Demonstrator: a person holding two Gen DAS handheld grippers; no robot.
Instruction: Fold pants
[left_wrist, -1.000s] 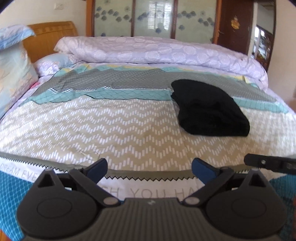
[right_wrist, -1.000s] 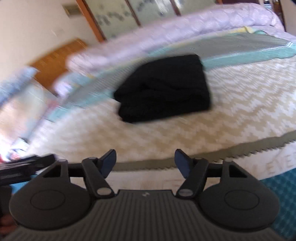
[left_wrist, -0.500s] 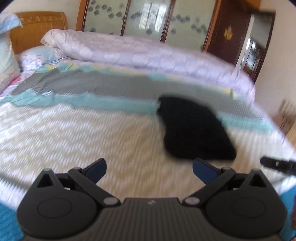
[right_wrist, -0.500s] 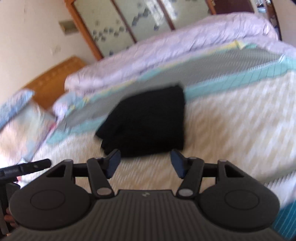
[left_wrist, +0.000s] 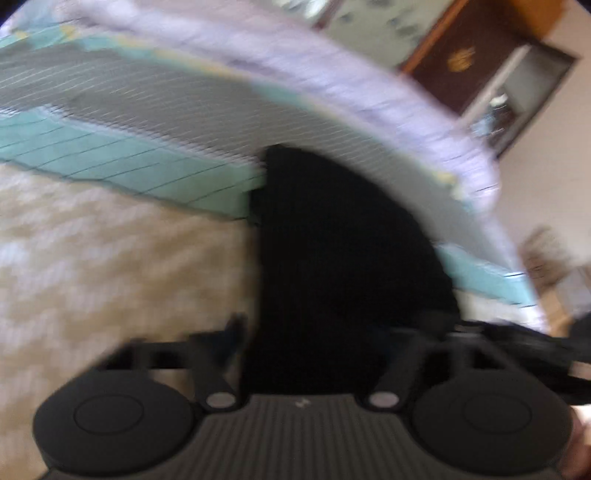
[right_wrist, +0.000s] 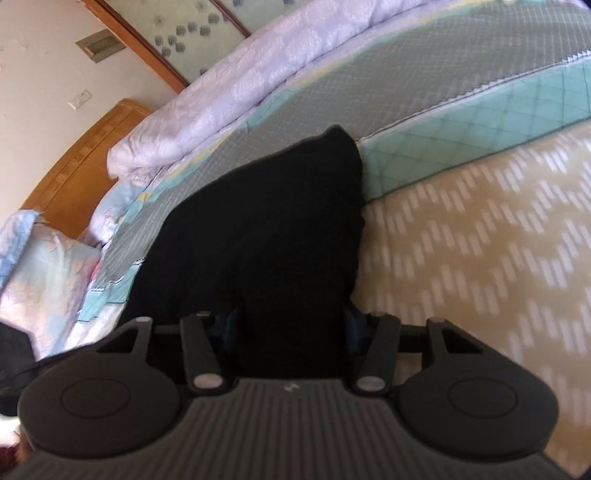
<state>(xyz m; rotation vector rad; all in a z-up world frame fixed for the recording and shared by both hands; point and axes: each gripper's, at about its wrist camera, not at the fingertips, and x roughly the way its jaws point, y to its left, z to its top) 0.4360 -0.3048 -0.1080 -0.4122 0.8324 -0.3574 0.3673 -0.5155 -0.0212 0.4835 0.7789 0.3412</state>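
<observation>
Folded black pants (left_wrist: 340, 258) lie on the patterned bedspread; they also show in the right wrist view (right_wrist: 266, 236). My left gripper (left_wrist: 328, 332) is open, its fingers wide apart on either side of the near end of the pants; the view is blurred. My right gripper (right_wrist: 291, 325) is open, with its blue-padded fingers straddling the near edge of the pants from the other side. Whether either gripper touches the cloth I cannot tell.
A rolled lilac duvet (right_wrist: 236, 85) lies along the far side of the bed. A wooden headboard (right_wrist: 85, 162) and pillows (right_wrist: 40, 266) are at the left of the right wrist view. A dark wooden cabinet (left_wrist: 491, 70) stands beyond the bed.
Both grippers have moved forward and down to the pants, which now fill the space between each pair of fingers. The left view has tilted and blurred. Both stay open.
</observation>
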